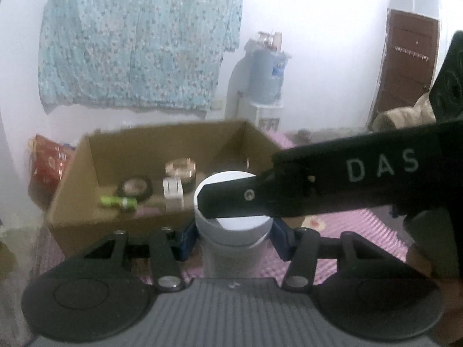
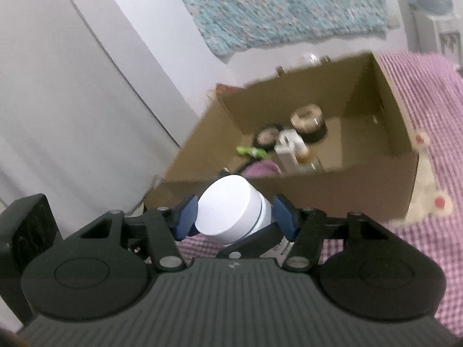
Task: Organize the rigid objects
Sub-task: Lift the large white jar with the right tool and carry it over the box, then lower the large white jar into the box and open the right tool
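A white cylindrical bottle [image 1: 234,231] with a wide white cap stands between the blue pads of my left gripper [image 1: 233,238], which is shut on its body. My right gripper [image 2: 235,217] also closes around the same white bottle [image 2: 228,211] near its cap; its black finger [image 1: 231,196] crosses over the cap in the left wrist view. An open cardboard box [image 1: 75,199] sits just beyond the bottle on the bed. It holds a tape roll [image 1: 134,186], a green tube [image 1: 118,201], a white charger [image 1: 173,192] and a round tin [image 1: 181,169].
The box [image 2: 332,185] rests on a pink checked bedspread [image 2: 434,133]. A blue patterned cloth [image 1: 139,37] hangs on the white wall behind. A water dispenser [image 1: 266,72] and a brown door [image 1: 405,66] are at the back right. A red bag [image 1: 47,162] lies left of the box.
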Tool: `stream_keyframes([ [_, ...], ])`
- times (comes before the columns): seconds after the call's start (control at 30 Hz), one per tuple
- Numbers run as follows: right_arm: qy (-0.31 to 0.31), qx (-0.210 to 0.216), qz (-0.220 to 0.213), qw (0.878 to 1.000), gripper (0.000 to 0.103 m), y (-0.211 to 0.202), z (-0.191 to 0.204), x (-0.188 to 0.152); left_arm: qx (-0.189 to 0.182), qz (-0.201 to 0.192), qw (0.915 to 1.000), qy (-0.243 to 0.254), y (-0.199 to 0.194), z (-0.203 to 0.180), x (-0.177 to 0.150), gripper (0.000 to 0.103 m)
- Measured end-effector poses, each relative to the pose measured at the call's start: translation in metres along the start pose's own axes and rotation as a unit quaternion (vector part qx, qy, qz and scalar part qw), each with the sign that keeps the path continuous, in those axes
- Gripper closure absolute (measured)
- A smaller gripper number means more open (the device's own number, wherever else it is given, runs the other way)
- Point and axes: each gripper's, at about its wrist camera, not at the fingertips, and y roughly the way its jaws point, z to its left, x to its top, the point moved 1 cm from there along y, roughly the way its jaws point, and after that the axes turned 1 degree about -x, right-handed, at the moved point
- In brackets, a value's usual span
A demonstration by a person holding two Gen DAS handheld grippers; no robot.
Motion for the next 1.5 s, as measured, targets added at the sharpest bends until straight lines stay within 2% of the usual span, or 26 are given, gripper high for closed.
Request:
stream_keyframes([
  [0.17,-0.027,0.021,-0.024,0.999,0.048,-0.019,0.012,0.038,-0.011,-0.022,0.9997,-0.001,-0.009,0.001,0.043,0.049],
  [0.33,-0.044,0.022,-0.04,0.998,0.048,-0.023,0.012,0.083,-0.017,-0.034,0.9993,0.001,0.01,-0.004,0.083,0.049],
  [0.5,-0.046,0.0,-0.036,0.998,0.05,-0.01,-0.009,0.123,-0.038,-0.004,0.9989,-0.026,0.057,0.001,0.111,0.049],
  [0.67,-0.023,-0.013,-0.008,1.0,0.053,0.023,-0.052,0.148,-0.039,0.04,0.9974,-0.045,0.112,0.007,0.115,0.049],
  [1.0,0.003,-0.026,0.039,0.999,0.057,0.08,-0.115,0.14,-0.035,0.104,0.9917,-0.067,0.176,0.018,0.098,0.049],
  [1.3,-0.001,-0.022,0.058,0.998,0.057,0.098,-0.127,0.129,-0.019,0.132,0.9899,-0.05,0.189,0.014,0.089,0.049],
  [1.5,-0.012,-0.027,0.063,0.998,0.058,0.098,-0.128,0.125,-0.014,0.134,0.9903,-0.033,0.191,0.006,0.088,0.049],
])
